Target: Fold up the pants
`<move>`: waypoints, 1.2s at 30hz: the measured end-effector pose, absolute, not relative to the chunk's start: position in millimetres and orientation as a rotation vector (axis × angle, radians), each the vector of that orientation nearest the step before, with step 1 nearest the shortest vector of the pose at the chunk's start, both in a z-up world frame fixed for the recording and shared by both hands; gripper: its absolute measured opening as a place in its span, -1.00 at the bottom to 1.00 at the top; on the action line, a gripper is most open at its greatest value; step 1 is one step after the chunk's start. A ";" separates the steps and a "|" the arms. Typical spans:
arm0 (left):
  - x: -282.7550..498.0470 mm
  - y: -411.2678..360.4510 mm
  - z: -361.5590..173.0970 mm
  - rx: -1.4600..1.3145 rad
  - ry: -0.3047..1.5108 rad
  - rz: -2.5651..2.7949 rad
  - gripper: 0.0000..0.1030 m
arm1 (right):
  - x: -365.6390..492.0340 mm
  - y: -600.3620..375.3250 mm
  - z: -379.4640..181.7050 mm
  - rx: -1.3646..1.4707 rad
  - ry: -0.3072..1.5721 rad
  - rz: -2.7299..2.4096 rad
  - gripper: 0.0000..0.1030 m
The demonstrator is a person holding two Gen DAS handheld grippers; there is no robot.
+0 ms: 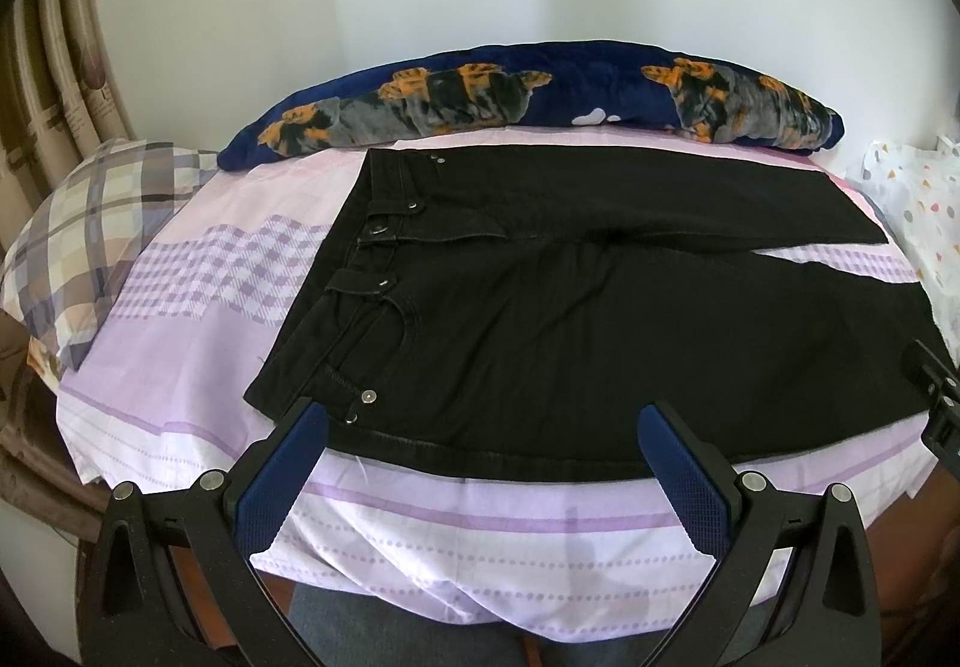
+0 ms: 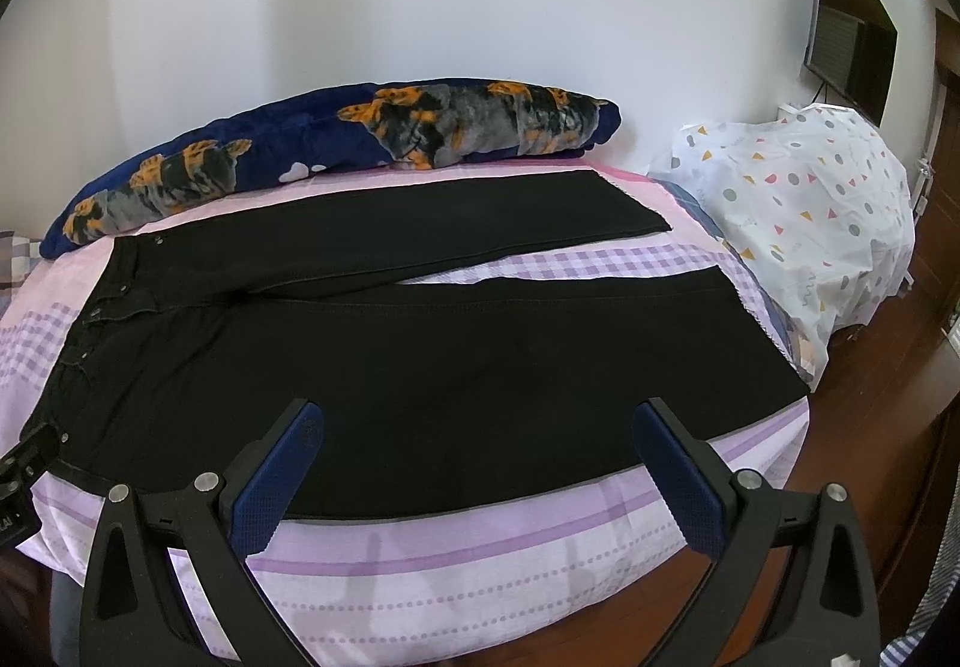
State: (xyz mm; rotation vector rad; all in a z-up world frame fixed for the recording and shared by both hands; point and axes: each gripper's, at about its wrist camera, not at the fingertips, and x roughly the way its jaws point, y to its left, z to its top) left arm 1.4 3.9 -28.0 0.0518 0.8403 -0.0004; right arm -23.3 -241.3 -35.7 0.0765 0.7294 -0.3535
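Black pants [image 1: 600, 307] lie flat on the bed, waistband to the left, two legs spread apart toward the right. In the right wrist view the pants [image 2: 420, 367] show both leg hems at the right. My left gripper [image 1: 483, 421] is open and empty, hovering over the near edge by the waistband and hip. My right gripper [image 2: 477, 418] is open and empty over the near edge of the near leg. The right gripper's body shows at the right edge of the left wrist view [image 1: 939, 397].
A pink and purple sheet [image 1: 210, 277] covers the bed. A navy floral blanket roll [image 1: 540, 90] lies along the wall. A plaid pillow [image 1: 90, 223] is at the left. A white spotted bundle [image 2: 798, 223] sits past the leg hems. Wooden floor [image 2: 888, 427] lies right.
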 end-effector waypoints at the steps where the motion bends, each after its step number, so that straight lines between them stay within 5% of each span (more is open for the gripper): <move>1: 1.3 3.7 -28.0 0.051 0.840 0.000 0.99 | -23.2 -241.3 -35.8 0.077 0.730 -0.353 0.99; 36: 19.0 4.3 -42.0 0.035 0.886 -0.019 0.99 | -20.7 -233.1 -44.9 0.060 0.759 -0.272 0.98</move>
